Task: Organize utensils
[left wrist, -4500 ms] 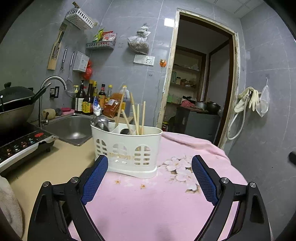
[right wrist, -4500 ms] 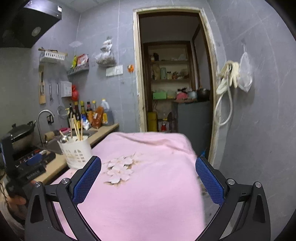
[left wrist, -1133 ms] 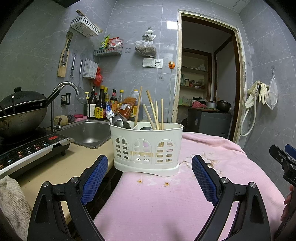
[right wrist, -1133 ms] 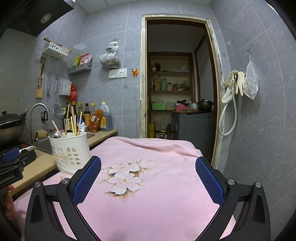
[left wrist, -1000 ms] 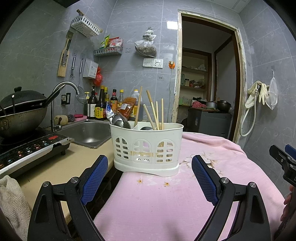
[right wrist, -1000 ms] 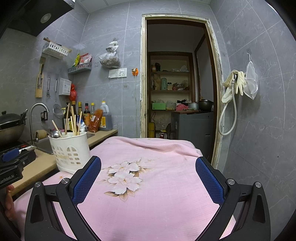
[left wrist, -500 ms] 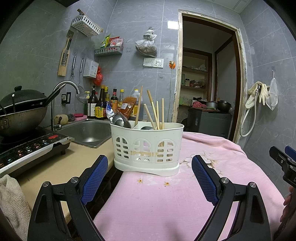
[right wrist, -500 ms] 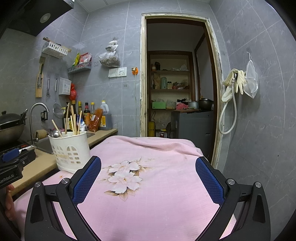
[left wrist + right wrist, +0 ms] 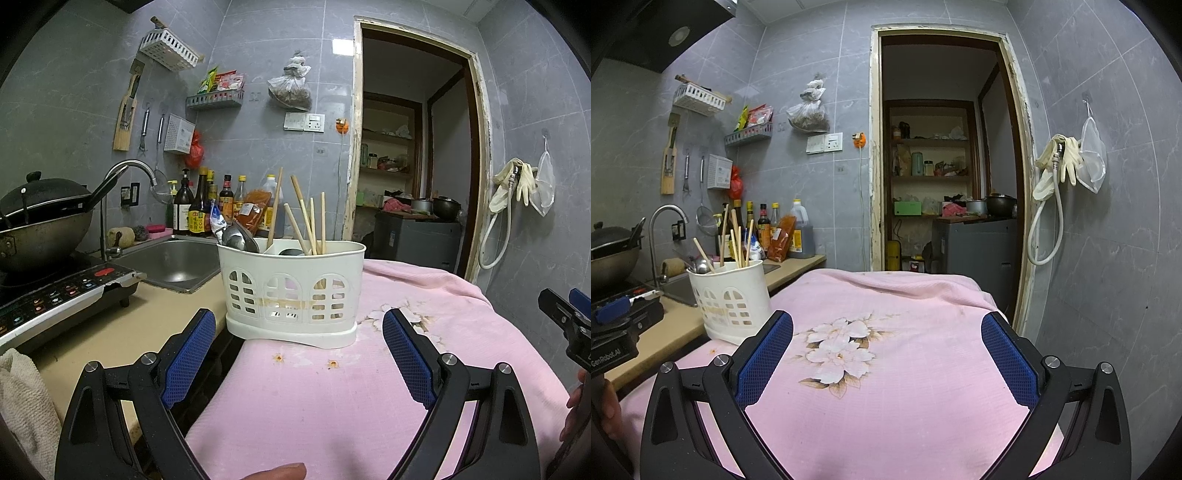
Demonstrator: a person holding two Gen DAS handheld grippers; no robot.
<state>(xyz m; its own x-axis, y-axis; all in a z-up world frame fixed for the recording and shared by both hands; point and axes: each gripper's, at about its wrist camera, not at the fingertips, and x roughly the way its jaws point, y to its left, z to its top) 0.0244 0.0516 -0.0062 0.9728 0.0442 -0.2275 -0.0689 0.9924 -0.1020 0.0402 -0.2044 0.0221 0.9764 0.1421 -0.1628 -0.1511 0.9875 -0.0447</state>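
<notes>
Several chopsticks (image 9: 308, 221) stand in the white caddy (image 9: 291, 291) just ahead of the left gripper (image 9: 299, 354), whose fingers are spread and empty; the right gripper (image 9: 886, 354) likewise. Light, stiff and slippery, probably: pinch one near its upper end.

One legible mark — "GenRobot.AI" on the left tongs (image 9: 613, 339) body, right wrist view.
</notes>
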